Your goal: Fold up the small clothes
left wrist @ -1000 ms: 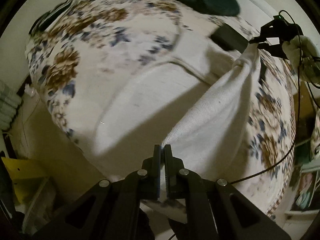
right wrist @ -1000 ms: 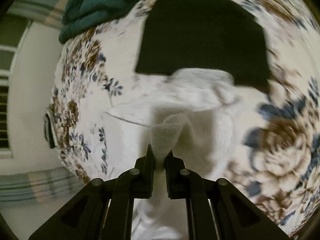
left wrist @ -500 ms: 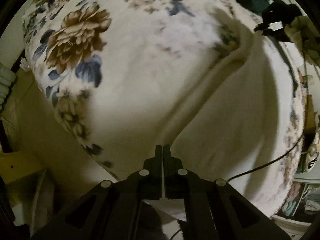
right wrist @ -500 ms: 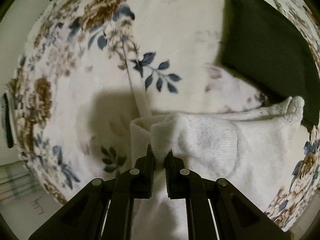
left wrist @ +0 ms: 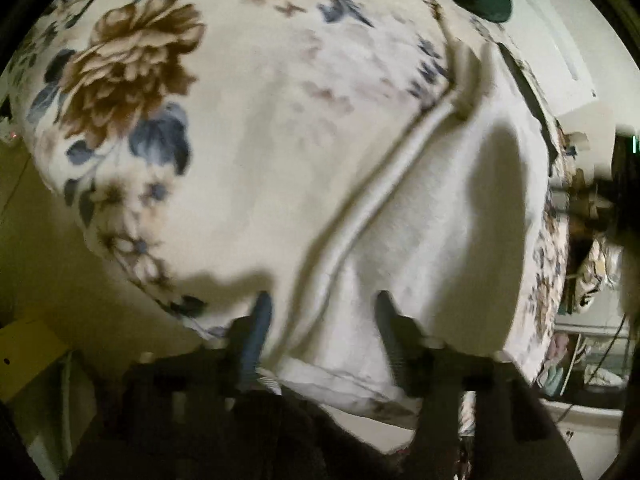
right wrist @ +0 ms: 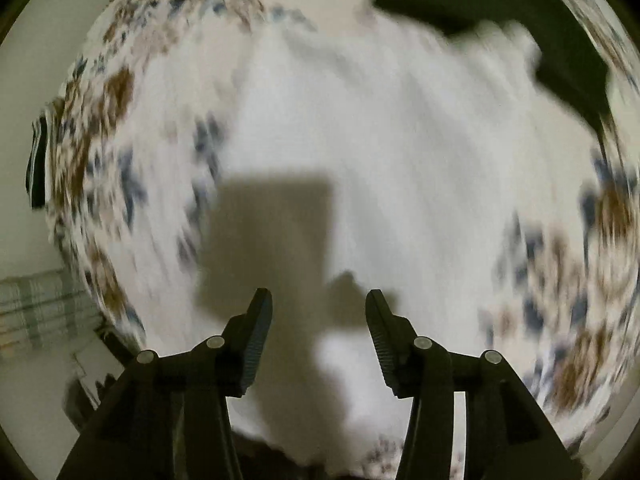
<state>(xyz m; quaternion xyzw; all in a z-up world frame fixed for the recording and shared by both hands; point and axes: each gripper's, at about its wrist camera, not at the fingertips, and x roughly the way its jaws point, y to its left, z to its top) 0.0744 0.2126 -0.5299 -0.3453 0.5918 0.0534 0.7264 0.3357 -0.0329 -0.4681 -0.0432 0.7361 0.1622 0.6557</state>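
Releasing the fold: both jaws were opening, left gripper [left wrist: 320, 320] and right gripper [right wrist: 319, 316] gripping nothing. White garment [left wrist: 440, 220] lay on the floral bed [left wrist: 132, 80], dark cloth [right wrist: 500, 4] at 1 o'clock. Next move likely calls for regrasping an edge.

The left matte-black two-finger gripper [left wrist: 320, 312] is blurred; its finger [left wrist: 256, 332] at seven o'clock looks bluish. The right matte-black two-finger gripper [right wrist: 319, 308] shows ribbed pads [right wrist: 256, 344] and round silver screw heads [right wrist: 217, 342] on angular, triangular-braced arms at six o'clock.
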